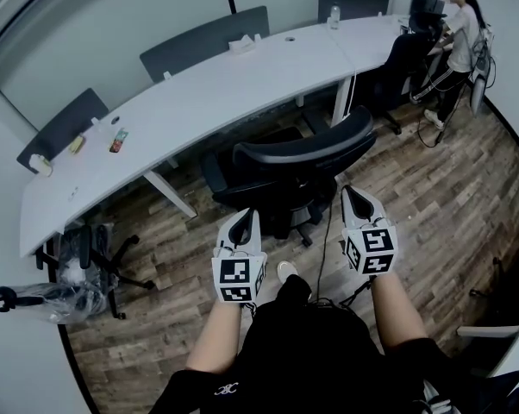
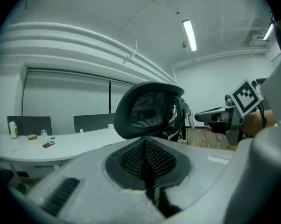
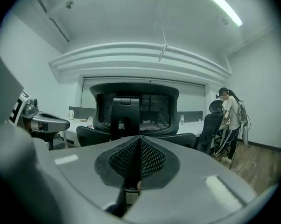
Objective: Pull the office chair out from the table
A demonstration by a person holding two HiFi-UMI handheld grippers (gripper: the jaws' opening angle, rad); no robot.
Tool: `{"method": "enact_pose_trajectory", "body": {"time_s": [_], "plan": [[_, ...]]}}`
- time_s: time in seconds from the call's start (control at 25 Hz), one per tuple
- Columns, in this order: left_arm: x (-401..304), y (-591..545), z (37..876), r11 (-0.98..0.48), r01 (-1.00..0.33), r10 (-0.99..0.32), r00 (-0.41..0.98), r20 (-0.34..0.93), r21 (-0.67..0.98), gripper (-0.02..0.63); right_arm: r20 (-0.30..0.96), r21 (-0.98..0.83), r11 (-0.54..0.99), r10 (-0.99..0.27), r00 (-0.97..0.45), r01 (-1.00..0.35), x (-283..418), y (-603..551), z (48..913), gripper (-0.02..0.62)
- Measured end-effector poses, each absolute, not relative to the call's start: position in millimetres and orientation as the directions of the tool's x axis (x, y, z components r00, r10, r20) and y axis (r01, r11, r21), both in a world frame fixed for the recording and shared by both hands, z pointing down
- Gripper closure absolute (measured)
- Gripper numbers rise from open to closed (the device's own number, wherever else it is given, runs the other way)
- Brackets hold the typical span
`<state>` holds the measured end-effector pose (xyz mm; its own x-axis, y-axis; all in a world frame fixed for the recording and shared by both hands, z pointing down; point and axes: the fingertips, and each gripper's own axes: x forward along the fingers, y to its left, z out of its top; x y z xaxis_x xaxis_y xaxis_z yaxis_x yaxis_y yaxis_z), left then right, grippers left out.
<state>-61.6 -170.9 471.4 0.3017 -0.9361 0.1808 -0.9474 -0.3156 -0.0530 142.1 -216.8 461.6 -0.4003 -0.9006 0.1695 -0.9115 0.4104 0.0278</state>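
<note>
The black mesh office chair (image 1: 303, 158) stands on the wood floor a little out from the long white table (image 1: 225, 84), its back towards me. My left gripper (image 1: 246, 216) hovers just behind the chair's left side, shut with nothing between its pads. My right gripper (image 1: 352, 194) is close behind the backrest's right end, also shut and empty; neither touches the chair. In the left gripper view the shut left gripper (image 2: 145, 146) points at the chair back (image 2: 150, 108), with the right gripper (image 2: 210, 115) beside it. In the right gripper view the shut right gripper (image 3: 139, 143) faces the backrest (image 3: 136, 108).
A person (image 1: 462, 33) stands at the far right by another black chair (image 1: 397, 59). A third chair (image 1: 87, 257) sits under the table's left end. A bottle (image 1: 334, 14), a tissue box (image 1: 240, 43) and small items (image 1: 117, 139) lie on the table. Grey dividers line its far edge.
</note>
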Motion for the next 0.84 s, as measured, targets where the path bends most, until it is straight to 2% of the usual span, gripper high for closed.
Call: {"method": "enact_pose_trajectory", "body": {"time_s": [0.84], "plan": [[-70, -156, 476, -0.296, -0.953, -0.94, 0.279, 0.195, -0.067, 0.598, 0.17, 0.065, 0.413, -0.902, -0.397, -0.909, 136, -205, 458, 0.59]]}}
